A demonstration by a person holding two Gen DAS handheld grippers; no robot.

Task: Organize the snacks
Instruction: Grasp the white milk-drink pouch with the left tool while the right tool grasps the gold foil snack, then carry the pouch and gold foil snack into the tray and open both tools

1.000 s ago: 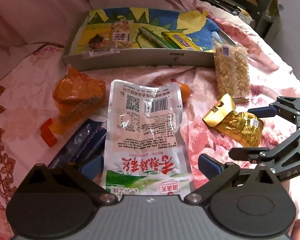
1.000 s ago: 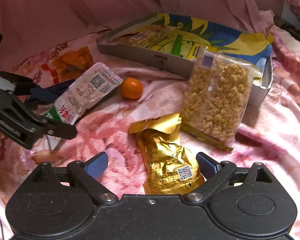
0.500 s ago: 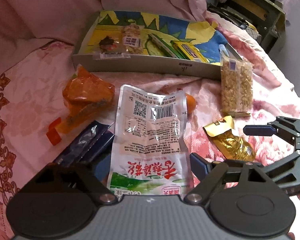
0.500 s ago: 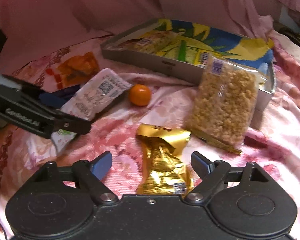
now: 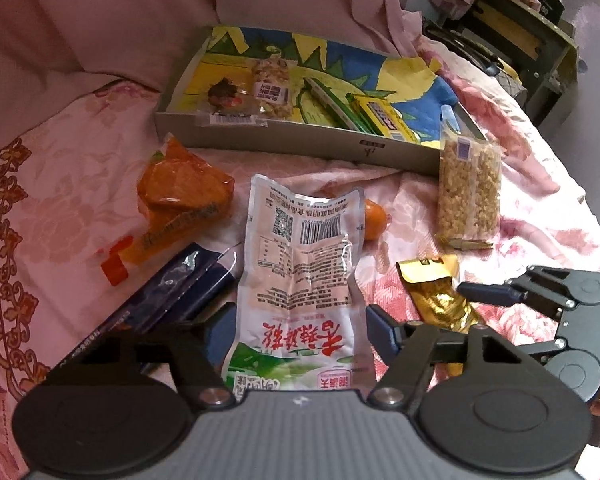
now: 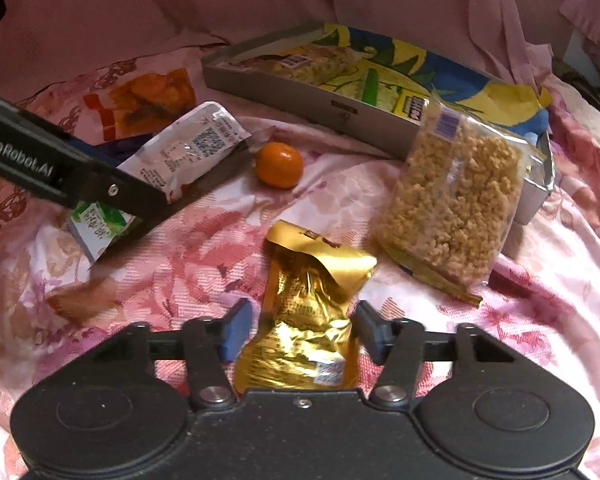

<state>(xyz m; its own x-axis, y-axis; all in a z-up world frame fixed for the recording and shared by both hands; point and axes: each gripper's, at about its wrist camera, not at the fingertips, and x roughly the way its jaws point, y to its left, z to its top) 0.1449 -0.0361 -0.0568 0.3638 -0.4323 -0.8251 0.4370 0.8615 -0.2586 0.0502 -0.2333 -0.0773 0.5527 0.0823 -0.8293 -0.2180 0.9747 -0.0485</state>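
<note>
The left claw [image 5: 300, 332] hangs low over the bed with its fingers apart, straddling the near end of a white pouch [image 5: 304, 280] that lies flat between the blue pads [image 5: 380, 334]; the pads sit just beside the pouch's edges, and whether they touch it is not clear. The right claw [image 6: 300, 330] is likewise apart, 1 pad on each side of a gold pouch [image 6: 306, 308], close to its crumpled sides but not visibly pressing them.

Just left of the white pouch lies a dark blue pack [image 5: 172, 300], partly under the left finger, and beyond it an orange bag [image 5: 180, 200]. A small orange [image 5: 374, 218] peeks out from behind the white pouch's far right corner. In the right wrist view the orange [image 6: 279, 165] sits on the sheet between the white pouch [image 6: 184, 148] and a clear bag of puffed grain [image 6: 456, 204], which leans against the near right corner of the box [image 6: 312, 94]. In the left wrist view the gold pouch [image 5: 440, 296] lies just in front of that grain bag [image 5: 468, 188].

The box [image 5: 300, 142] rests farther back on the floral bedsheet [image 5: 60, 200], lined with a blue, yellow and green print, and holds several snacks: a nut bar [image 5: 270, 88], green sticks [image 5: 328, 104] and a yellow pack [image 5: 384, 118]
</note>
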